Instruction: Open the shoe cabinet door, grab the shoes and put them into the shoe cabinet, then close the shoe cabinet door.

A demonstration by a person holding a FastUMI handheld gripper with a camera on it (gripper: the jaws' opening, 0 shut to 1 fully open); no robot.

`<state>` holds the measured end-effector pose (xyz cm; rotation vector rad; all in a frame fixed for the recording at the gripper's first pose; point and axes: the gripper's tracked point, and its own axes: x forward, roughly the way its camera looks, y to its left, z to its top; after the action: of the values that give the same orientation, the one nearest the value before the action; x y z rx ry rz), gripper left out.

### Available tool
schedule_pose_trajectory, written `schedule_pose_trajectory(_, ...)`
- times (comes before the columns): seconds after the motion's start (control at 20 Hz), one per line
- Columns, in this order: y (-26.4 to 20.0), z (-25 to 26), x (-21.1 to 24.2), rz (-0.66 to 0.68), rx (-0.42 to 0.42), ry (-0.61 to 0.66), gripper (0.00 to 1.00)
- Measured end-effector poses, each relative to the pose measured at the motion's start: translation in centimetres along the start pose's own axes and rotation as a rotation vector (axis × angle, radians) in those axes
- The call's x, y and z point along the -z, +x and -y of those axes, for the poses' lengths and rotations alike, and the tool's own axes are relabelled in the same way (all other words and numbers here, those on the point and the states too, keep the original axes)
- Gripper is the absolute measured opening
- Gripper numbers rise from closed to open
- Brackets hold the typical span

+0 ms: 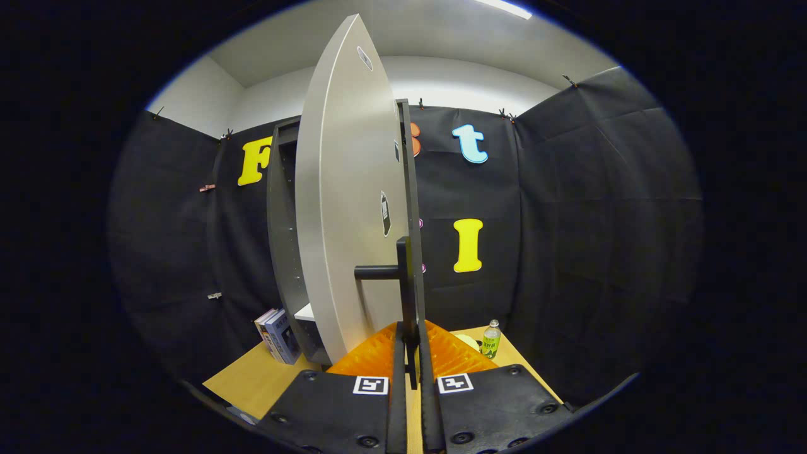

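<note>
a: where were the gripper (412, 353) fingers?
b: drawn close together around the lower end of the dark bar handle (403, 277) on the shoe cabinet door (343, 208). they looked clamped on it, one finger to each side.
a: and the door itself?
b: swung out, edge-on to the camera, its pale face turned to the left. the dark cabinet (282, 239) body stood behind it, with a white shelf just showing low inside.
a: anything else on the wooden table (252, 378)?
b: some books (277, 335) leaned against the cabinet's left side. a small bottle (491, 338) with a green label stood to the right, beyond the fingers.
a: the shoes?
b: couldn't tell.
</note>
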<state>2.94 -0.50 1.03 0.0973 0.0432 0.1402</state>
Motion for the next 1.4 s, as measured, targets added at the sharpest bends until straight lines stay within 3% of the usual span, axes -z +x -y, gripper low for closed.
schedule_pose_trajectory(0.35, -1.1, 3.8, -1.2, 0.037, 0.031, 0.026, 0.13)
schedule_pose_trajectory(0.5, -0.8, 3.0, -0.5, 0.016, 0.006, 0.063, 0.14)
schedule_pose_trajectory(0.9, -2.3, 3.5, 0.5, -0.003, 0.065, 0.060, 0.15)
schedule_pose_trajectory(1.05, -4.7, 2.4, 1.5, -0.026, 0.079, 0.039, 0.20)
schedule_pose_trajectory(1.15, -5.9, 1.5, 2.9, -0.053, 0.080, 0.030, 0.32)
schedule_pose_trajectory(1.3, -7.6, -1.6, 6.5, -0.122, 0.016, 0.011, 0.32)
schedule_pose_trajectory(1.35, -7.9, -2.7, 8.4, -0.158, 0.000, 0.010, 0.41)
schedule_pose_trajectory(1.4, -8.2, -4.2, 10.0, -0.198, -0.027, 0.017, 0.43)
